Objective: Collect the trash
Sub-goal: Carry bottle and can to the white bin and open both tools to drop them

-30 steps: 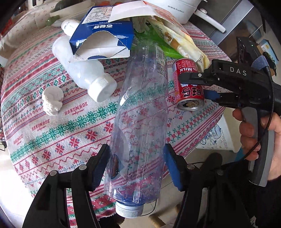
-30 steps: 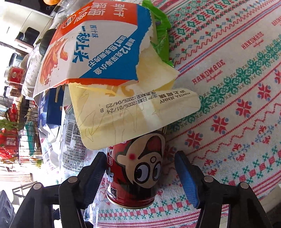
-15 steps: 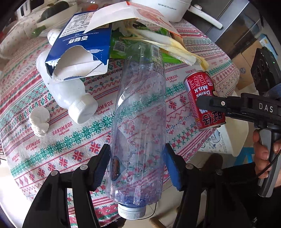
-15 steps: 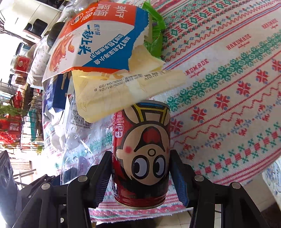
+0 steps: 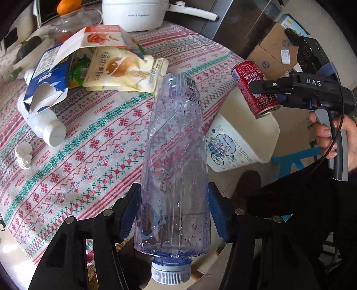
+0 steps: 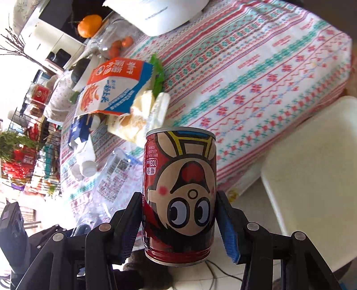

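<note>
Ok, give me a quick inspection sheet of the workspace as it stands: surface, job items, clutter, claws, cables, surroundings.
Surface: table with patterned tablecloth, partly littered.
Job's things: clear plastic bottle in the left claw, cap toward the camera; red milk can in the right claw, held over the white bin beside the table.
Clutter: white bottle lying down, torn blue carton, snack pouches, crumpled white wad.
Claws: both shut on their loads.
Cables: thin black cable on the right handle.
Surroundings: white cooker, orange, cardboard box.
</note>
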Demonstrator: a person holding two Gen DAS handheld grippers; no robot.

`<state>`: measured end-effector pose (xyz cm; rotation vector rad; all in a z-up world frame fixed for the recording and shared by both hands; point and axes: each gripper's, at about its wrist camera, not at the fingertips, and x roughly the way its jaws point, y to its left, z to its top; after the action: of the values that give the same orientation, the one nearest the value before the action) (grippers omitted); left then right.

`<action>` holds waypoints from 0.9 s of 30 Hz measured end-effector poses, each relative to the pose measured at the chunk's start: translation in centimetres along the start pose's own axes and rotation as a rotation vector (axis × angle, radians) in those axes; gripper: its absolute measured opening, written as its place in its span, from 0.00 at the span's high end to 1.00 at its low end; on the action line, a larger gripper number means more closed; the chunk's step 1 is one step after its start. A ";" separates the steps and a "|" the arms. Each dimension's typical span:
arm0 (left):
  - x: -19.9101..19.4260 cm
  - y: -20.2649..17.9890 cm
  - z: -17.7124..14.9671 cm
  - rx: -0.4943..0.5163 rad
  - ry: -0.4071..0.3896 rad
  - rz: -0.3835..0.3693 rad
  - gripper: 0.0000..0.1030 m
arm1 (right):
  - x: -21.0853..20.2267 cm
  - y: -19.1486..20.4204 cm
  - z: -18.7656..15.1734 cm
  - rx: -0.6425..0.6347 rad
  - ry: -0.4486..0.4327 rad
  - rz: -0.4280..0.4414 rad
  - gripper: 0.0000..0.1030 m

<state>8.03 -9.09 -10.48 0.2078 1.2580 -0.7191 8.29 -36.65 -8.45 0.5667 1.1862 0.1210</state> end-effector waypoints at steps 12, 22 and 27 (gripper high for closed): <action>6.8 -11.6 5.3 0.218 0.122 -0.089 0.39 | -1.9 -13.6 2.0 0.149 0.024 -0.266 0.46; 16.2 -15.5 10.8 0.177 0.200 -0.128 0.39 | -1.3 -20.5 2.8 0.276 0.083 -0.302 0.46; 17.4 -16.9 12.3 0.208 0.143 -0.134 0.38 | -1.2 -21.4 3.0 0.293 0.089 -0.297 0.46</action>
<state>9.83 -35.03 -18.43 0.3524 1.3422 -0.9657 6.21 -56.53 -16.88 0.6384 1.3723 -0.2876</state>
